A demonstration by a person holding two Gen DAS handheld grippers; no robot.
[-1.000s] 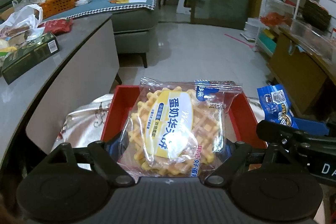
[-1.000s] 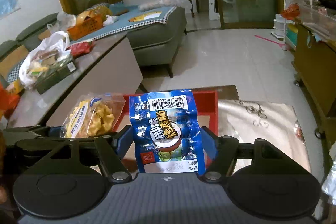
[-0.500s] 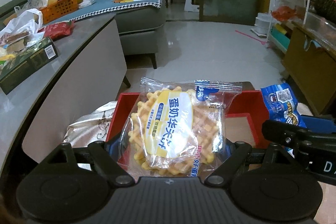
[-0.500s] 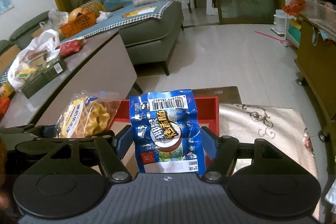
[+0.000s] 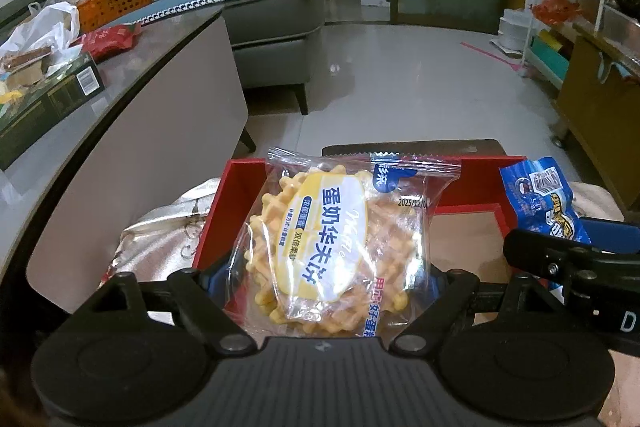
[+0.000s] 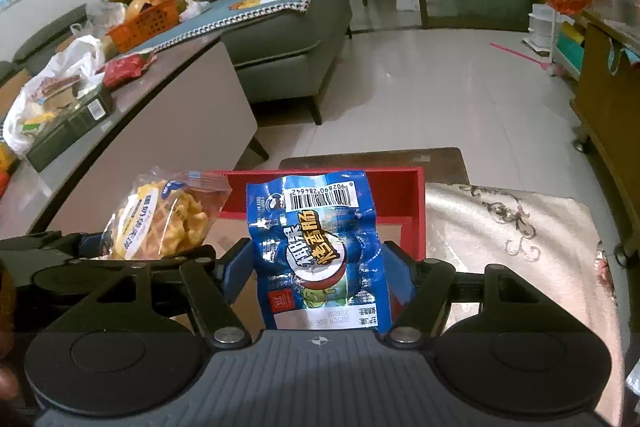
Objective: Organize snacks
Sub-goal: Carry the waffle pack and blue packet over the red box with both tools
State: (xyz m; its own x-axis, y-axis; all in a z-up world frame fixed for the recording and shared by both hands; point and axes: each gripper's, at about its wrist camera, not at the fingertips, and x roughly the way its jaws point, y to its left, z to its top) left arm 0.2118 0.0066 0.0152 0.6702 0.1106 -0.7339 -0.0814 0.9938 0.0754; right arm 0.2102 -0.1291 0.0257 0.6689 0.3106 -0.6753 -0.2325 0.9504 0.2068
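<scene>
My left gripper [image 5: 324,279] is shut on a clear packet of yellow waffle biscuits [image 5: 332,243] and holds it over the open red box [image 5: 240,179]. My right gripper [image 6: 320,267] is shut on a blue snack packet [image 6: 316,251] and holds it over the same red box [image 6: 400,191], whose brown floor shows below. In the left wrist view the blue packet [image 5: 540,203] shows at right. In the right wrist view the waffle packet [image 6: 164,219] shows at left.
The box sits on a small table with a silvery patterned cloth [image 6: 512,227]. A long grey counter [image 5: 120,115] at left carries a dark box, plastic bags, a red packet and an orange basket [image 5: 116,1]. A grey sofa stands behind; wooden cabinet [image 5: 600,99] at right.
Both grippers have drawn back a little toward me with their packets still held; the red box now lies farther ahead with more of its far wall and the table beyond showing.
</scene>
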